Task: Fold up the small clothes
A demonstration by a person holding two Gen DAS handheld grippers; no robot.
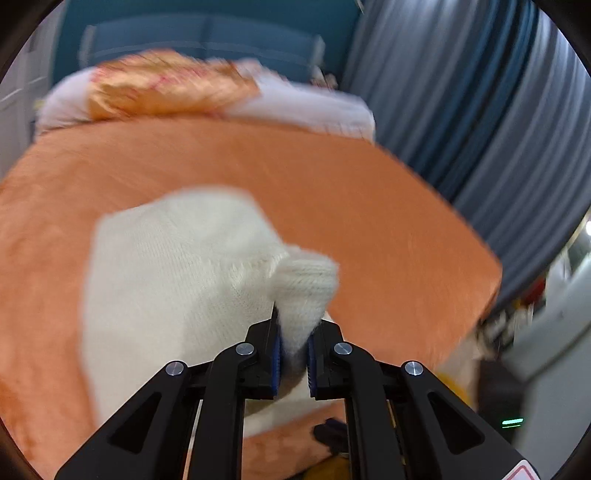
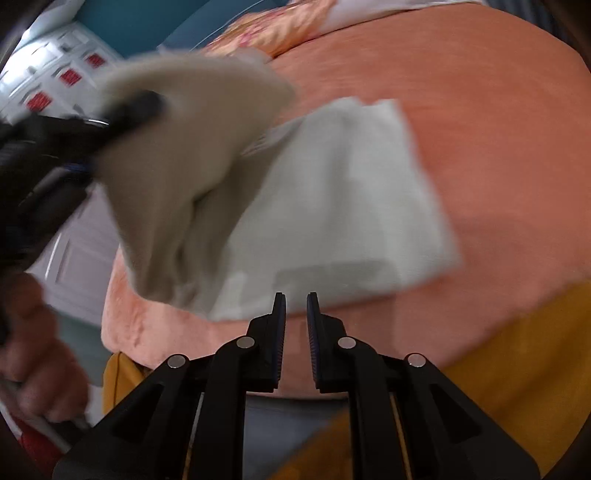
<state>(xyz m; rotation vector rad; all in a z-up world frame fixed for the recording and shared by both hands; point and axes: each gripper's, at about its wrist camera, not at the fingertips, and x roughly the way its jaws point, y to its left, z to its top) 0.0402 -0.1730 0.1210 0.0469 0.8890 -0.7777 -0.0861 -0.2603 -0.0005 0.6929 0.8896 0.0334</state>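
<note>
A small cream knit garment (image 1: pixel 177 280) lies on the orange bed cover (image 1: pixel 369 206). My left gripper (image 1: pixel 294 343) is shut on a bunched corner of it and holds that corner lifted off the bed. In the right wrist view the same garment (image 2: pixel 343 206) lies partly flat, with its left part raised and draped from the left gripper (image 2: pixel 122 110). My right gripper (image 2: pixel 296 317) hovers just in front of the garment's near edge, its jaws a small gap apart with nothing between them.
Pillows (image 1: pixel 177 88) lie at the head of the bed, before a teal headboard (image 1: pixel 207 33). Blue-grey curtains (image 1: pixel 480 103) hang at the right. A yellow cloth (image 2: pixel 517 362) hangs at the bed's near edge. White cabinets (image 2: pixel 55 74) stand to the left.
</note>
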